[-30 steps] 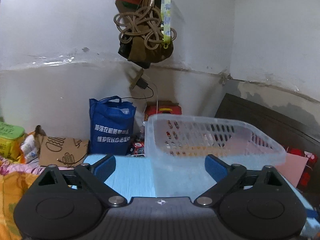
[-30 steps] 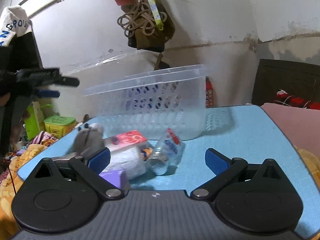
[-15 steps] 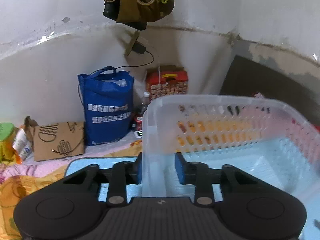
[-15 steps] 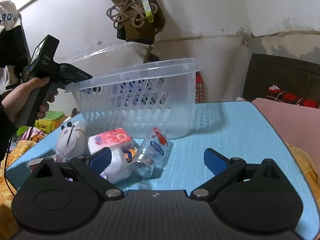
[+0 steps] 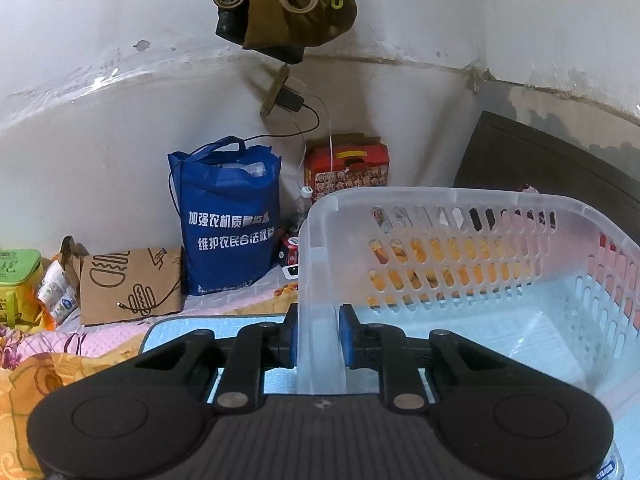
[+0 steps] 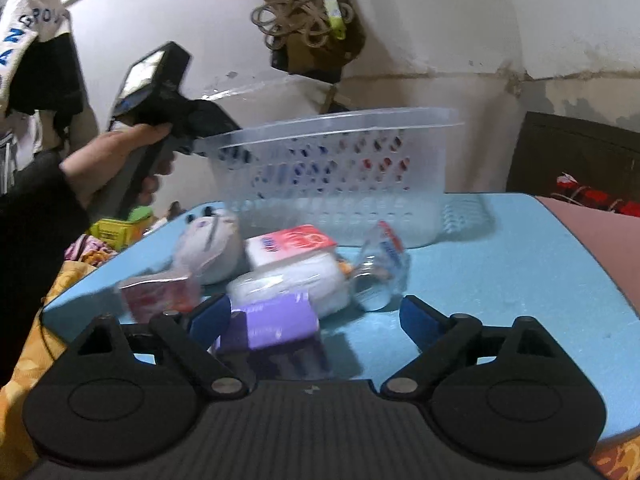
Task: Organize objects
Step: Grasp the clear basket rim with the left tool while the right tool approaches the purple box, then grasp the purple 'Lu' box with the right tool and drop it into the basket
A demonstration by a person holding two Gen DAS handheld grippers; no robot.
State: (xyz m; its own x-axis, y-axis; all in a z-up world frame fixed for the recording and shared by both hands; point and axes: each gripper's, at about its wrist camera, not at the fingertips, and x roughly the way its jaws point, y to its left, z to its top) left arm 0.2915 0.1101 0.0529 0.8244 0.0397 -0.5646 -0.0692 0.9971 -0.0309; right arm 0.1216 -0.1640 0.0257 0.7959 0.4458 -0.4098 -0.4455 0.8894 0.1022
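L gripper (image 5: pixel 319 339) was clamped on the near corner wall of the clear plastic basket (image 5: pixel 460 216), one blue pad outside the wall, one inside, jaws nearly together w/ only the wall between. Basket sat toward the far edge of the blue mat (image 6: pixel 520 264); whether its base touched the mat or was tipped up, can't tell. From the R wrist view the person's left hand (image 6: pixel 116 160) gripped that tool's handle at the basket's left end.

R gripper (image 6: pixel 316 320) was wide open, holding nothing, low over the mat's near edge. A purple pack (image 6: pixel 276 324) lay just by its left pad. Behind it, clustered near the mat's left side in front of the basket: white roll (image 6: pixel 296 284), red-and-white tissue pack (image 6: pixel 292 244), clear bottle (image 6: pixel 380 268) on its side, grey plush toy (image 6: pixel 208 244), blurred red packet (image 6: pixel 160 300).
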